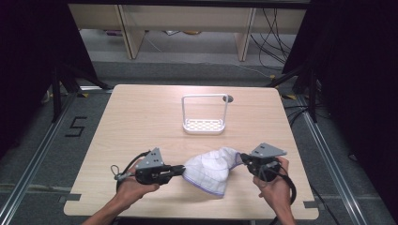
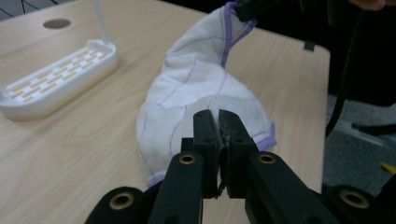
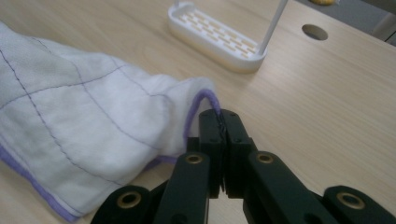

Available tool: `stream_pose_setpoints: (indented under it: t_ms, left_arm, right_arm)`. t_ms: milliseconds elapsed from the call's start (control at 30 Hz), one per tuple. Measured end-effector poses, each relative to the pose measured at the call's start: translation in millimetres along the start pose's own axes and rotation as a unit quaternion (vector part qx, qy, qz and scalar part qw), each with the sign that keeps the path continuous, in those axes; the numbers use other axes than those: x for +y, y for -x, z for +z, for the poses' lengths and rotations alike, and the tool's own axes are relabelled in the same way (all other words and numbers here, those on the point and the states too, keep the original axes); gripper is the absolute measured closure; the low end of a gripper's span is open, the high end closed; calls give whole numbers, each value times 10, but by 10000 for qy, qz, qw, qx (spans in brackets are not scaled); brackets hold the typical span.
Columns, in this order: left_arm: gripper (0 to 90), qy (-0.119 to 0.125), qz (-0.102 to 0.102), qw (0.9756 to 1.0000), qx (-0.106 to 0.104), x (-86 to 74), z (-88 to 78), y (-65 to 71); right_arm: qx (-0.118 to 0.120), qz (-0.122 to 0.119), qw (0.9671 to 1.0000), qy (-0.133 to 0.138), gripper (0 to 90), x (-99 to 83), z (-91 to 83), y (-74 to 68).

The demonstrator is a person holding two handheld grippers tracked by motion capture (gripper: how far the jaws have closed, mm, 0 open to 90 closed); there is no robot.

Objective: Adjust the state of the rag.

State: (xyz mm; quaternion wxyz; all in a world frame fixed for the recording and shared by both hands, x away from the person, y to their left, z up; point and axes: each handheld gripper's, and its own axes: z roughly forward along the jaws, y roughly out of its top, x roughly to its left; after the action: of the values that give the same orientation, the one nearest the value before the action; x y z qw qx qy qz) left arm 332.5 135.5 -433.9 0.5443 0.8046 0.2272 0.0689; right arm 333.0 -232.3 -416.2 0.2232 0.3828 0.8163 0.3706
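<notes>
A white cloth (image 1: 211, 172) with purple hem and thin purple grid lines sags between the two tools over the near part of the tabletop (image 1: 141, 122). Beyond the cloth, well apart from it, stands a white rack (image 1: 204, 124) with a slotted base and a tall wire loop; nothing lies between them. Left of the tabletop, the floor bears a black "5" (image 1: 76, 126). The left hand-held gripper (image 1: 180, 169) is clamped on the cloth's left edge. The right hand-held gripper (image 1: 244, 159) pinches the purple hem at the cloth's right corner.
</notes>
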Motion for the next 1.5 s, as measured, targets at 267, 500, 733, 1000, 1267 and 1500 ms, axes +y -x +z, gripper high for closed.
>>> stream_pose_setpoints:
  t_ms: [267,500,733,1000,1267,1500]
  left_arm:
    - [859,32,-578,9981,221,-64,-121,-431]
    - [858,-448,-955,9927,576,-469,77,-859]
    - [849,-523,-825,9936,560,-480,71,-831]
    - [843,-578,-863,9926,628,-519,71,-852]
    - [841,-578,-885,9924,632,-534,78,-856]
    - [836,-605,-888,9919,671,-531,74,-852]
  right_arm:
    - [230,347,9970,-651,886,-160,6,276]
    - [-91,511,9895,-1350,761,-391,662,544]
    - [-434,699,9930,-848,544,-289,382,412]
    - [804,477,9946,-451,515,-346,165,-400]
    - [1322,231,9895,-539,516,-409,278,-855]
    - [1449,-32,9854,-897,520,-485,362,-1026]
